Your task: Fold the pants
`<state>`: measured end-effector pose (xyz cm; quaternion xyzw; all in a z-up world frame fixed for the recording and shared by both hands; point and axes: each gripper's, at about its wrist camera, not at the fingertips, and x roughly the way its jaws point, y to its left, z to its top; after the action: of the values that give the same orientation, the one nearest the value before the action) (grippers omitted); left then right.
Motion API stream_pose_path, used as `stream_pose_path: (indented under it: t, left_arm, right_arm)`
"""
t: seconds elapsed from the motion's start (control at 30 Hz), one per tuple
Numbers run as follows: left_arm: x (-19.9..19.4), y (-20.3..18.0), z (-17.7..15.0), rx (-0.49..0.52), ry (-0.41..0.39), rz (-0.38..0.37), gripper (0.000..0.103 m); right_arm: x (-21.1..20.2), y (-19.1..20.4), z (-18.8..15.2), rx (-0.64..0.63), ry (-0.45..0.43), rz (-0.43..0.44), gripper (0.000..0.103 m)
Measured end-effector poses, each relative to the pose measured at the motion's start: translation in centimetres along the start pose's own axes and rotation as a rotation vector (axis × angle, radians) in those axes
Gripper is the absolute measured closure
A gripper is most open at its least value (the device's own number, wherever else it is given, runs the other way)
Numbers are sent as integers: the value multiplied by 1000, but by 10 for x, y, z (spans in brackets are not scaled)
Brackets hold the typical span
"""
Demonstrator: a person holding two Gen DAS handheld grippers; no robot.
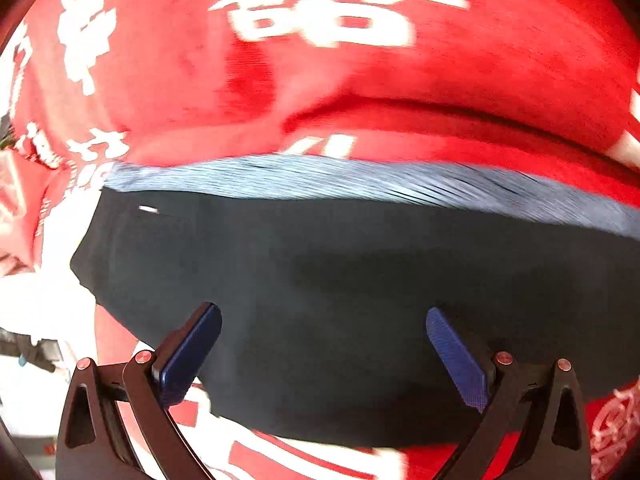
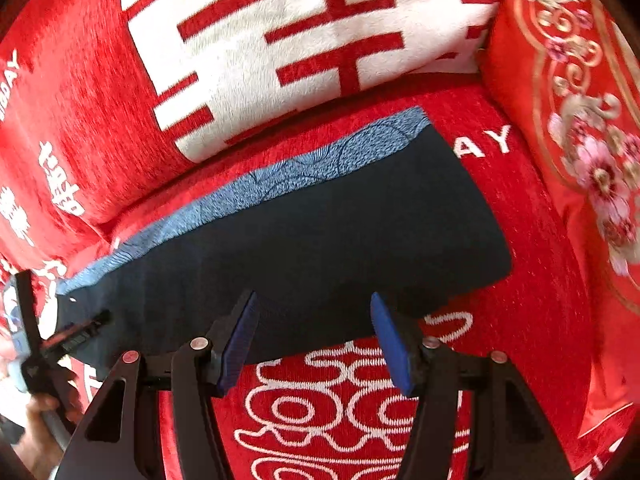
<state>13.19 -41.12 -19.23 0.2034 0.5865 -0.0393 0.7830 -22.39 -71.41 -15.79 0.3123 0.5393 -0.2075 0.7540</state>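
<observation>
The dark navy pants [image 1: 340,280] lie folded flat on a red sofa cover, with a light blue patterned band [image 1: 320,180] along their far edge. My left gripper [image 1: 324,320] is open and empty, just above the pants' near edge. In the right wrist view the pants [image 2: 320,232] stretch from lower left to upper right, the blue band [image 2: 280,176] on the far side. My right gripper [image 2: 314,308] is open and empty over the pants' near edge. The left gripper [image 2: 86,326] shows at the pants' left end in that view.
The red cover with white lettering [image 2: 360,400] spreads under the pants. A white and red cushion [image 2: 300,40] stands behind them. A red embroidered flower cushion [image 2: 580,120] stands to the right. The red backrest [image 1: 360,60] rises behind the pants.
</observation>
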Motion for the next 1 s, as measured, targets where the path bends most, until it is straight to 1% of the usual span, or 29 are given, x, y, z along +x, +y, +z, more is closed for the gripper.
stream_pose_path:
  t: [0.07, 0.2, 0.3, 0.37, 0.4, 0.47, 0.57, 0.6, 0.67, 0.77, 0.9, 0.97, 1.0]
  left_arm:
    - [15, 31, 14, -52, -1, 30, 0]
    - [48, 74, 41, -122, 10, 93, 0]
    - [67, 91, 61, -145, 6, 124, 0]
    - [83, 96, 70, -162, 34, 131, 0]
    - [92, 96, 72, -172, 56, 138, 0]
    - [100, 92, 72, -181, 76, 138, 0]
    - [97, 89, 72, -179, 80, 147, 0]
    - [89, 85, 70, -168, 88, 124, 0]
    - [74, 74, 63, -142, 90, 99, 0]
    - [39, 48, 50, -72, 49, 32, 0]
    - [0, -1, 22, 25, 9, -99, 0]
    - [-10, -27, 8, 64, 8, -157, 0]
    - [-10, -40, 1, 83, 19, -184, 0]
  right_arm:
    - [7, 2, -3, -12, 19, -17, 41]
    - [17, 4, -9, -34, 48, -48, 41]
    - [19, 8, -11, -57, 52, -69, 41]
    - [22, 10, -10, -61, 60, -80, 41]
    - [23, 11, -10, -59, 64, -84, 41]
    - [23, 12, -10, -55, 71, -90, 41]
    - [17, 14, -6, -43, 65, -100, 40]
    - [16, 18, -3, -42, 58, -102, 40]
    - [11, 24, 2, -52, 35, -100, 40]
    - [8, 40, 9, -97, 8, -99, 40]
    - [16, 59, 17, -163, -1, -117, 40]
    - [22, 63, 17, -186, 4, -140, 40]
    - [27, 63, 15, -195, 15, -154, 39]
